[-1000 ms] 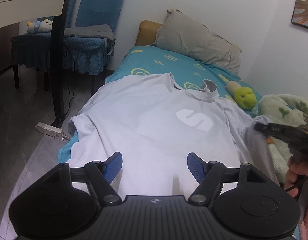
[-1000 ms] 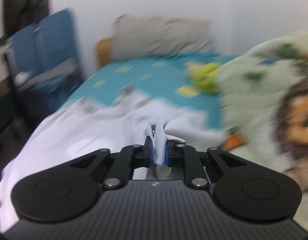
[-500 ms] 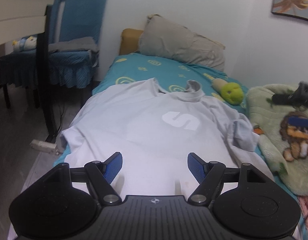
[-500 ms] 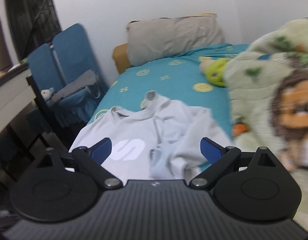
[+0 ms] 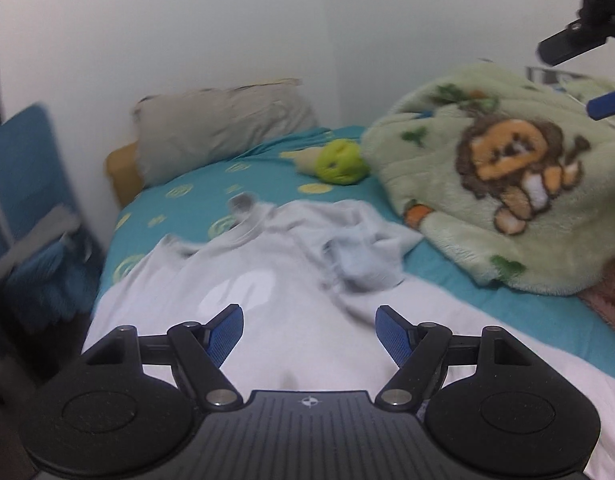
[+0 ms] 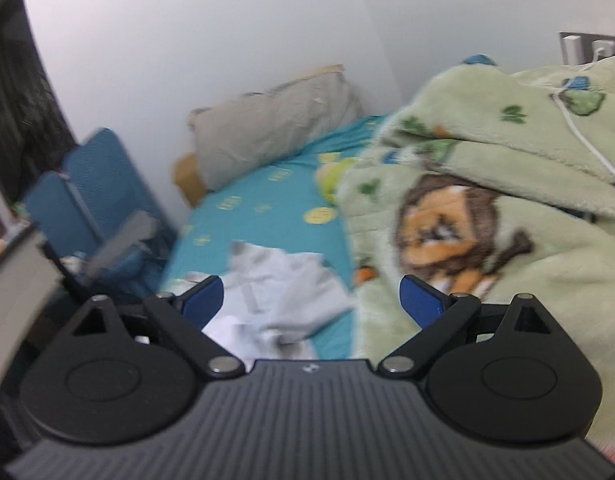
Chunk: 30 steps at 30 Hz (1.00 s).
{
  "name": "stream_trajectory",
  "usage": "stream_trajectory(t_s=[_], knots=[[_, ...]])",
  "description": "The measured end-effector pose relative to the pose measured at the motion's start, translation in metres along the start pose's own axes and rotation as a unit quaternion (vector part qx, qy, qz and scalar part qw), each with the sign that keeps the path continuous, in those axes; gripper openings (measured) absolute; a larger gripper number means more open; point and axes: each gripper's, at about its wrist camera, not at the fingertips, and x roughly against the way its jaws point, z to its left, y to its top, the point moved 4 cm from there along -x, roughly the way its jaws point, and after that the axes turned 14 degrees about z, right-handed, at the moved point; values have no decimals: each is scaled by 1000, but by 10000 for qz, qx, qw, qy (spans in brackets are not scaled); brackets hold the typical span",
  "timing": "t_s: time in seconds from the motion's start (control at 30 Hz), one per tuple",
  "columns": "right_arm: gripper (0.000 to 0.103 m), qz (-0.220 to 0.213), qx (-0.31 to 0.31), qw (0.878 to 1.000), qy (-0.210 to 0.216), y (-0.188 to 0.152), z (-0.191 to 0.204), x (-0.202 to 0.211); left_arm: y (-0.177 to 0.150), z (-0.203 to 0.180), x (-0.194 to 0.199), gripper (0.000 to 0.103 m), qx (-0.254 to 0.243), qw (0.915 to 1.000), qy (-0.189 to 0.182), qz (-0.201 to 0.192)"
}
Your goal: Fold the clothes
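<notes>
A white T-shirt with a white logo lies spread on the bed, its right sleeve folded in and bunched on the chest. My left gripper is open and empty, held just above the shirt's lower part. My right gripper is open and empty, raised above the bed with the shirt below it. Part of the right gripper shows at the top right of the left wrist view.
The bed has a teal sheet, a grey pillow at the head and a green plush toy. A green lion blanket is heaped on the right. A blue chair stands left of the bed.
My right gripper let go of the sleeve, opened and rose away to the right. My left gripper swung rightward over the shirt and stayed open.
</notes>
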Motion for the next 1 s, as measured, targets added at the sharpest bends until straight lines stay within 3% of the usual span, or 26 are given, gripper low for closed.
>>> stream_trajectory(t_s=[0.17, 0.3, 0.37, 0.4, 0.47, 0.53, 0.57, 0.6, 0.63, 0.7, 0.77, 0.83, 0.9, 1.0], knots=[[96, -96, -268, 9996, -10, 8, -22, -17, 62, -49, -68, 75, -939, 9955, -129, 35], [96, -9, -434, 9989, -199, 9, -39, -37, 81, -81, -135, 69, -1644, 9853, 110, 460], [96, 102, -571, 9982, -152, 8, -45, -47, 81, -89, -165, 43, -1975, 9771, 375, 699], [96, 130, -586, 9981, -133, 7, -46, -51, 81, -89, -175, 37, -2013, 9763, 378, 706], [96, 159, -522, 9984, -164, 7, -45, -56, 88, -76, -181, 10, -1585, 9849, 90, 696], [96, 153, -473, 9986, -152, 8, -42, -56, 98, -44, -173, 7, -559, 9961, -446, 514], [96, 158, -485, 9986, -108, 7, -41, -55, 103, -24, -165, 7, 75, 9959, -840, 312], [96, 154, -502, 9986, -64, 7, -41, -54, 105, 0, -158, 7, 731, 9905, -1163, 112], [96, 136, -507, 9986, -39, 7, -40, -52, 105, 26, -152, 7, 1395, 9796, -1442, -86], [96, 107, -474, 9988, -49, 6, -38, -49, 102, 81, -139, 7, 2694, 9426, -1917, -460], [96, 109, -443, 9989, -85, 5, -36, -49, 83, 134, -136, 7, 3850, 8967, -2082, -664], [96, 139, -450, 9988, -100, 5, -34, -51, 61, 175, -140, 7, 4523, 8689, -1901, -661], [96, 168, -434, 9988, -137, 5, -32, -54, 38, 201, -151, 8, 4817, 8643, -1415, -297], [96, 210, -367, 9989, -183, 4, -28, -60, 5, 223, -169, 16, 4855, 8680, -947, 436]])
